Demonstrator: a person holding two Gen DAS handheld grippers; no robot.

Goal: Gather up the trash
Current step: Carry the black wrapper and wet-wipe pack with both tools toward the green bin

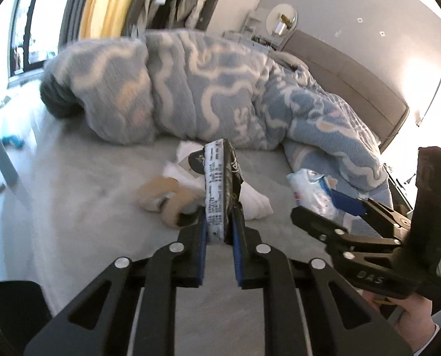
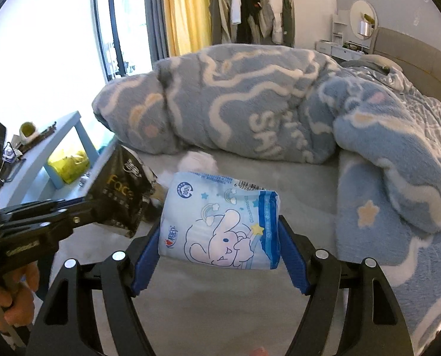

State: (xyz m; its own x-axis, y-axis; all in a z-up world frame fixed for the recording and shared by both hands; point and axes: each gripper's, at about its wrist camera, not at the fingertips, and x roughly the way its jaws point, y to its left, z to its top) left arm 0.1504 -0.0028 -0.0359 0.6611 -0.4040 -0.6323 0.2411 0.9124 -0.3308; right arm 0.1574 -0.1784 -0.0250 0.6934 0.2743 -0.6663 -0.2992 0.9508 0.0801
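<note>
My left gripper (image 1: 219, 231) is shut on a black wrapper (image 1: 220, 187) with a white label strip, held upright above the grey bed sheet (image 1: 81, 195). It also shows in the right wrist view (image 2: 122, 190), at the left. My right gripper (image 2: 220, 237) is shut on a light blue tissue pack (image 2: 220, 222) with a cartoon rabbit print; the pack also shows in the left wrist view (image 1: 312, 192). On the sheet behind the wrapper lie crumpled white tissues (image 1: 256, 201) and a brown tape roll (image 1: 167, 201).
A rolled blue and white fleece blanket (image 1: 191, 89) lies across the bed behind the trash. A light blue side table (image 2: 42, 145) with a yellow bag (image 2: 68, 163) under it stands left of the bed. A grey headboard (image 1: 354, 80) is at the right.
</note>
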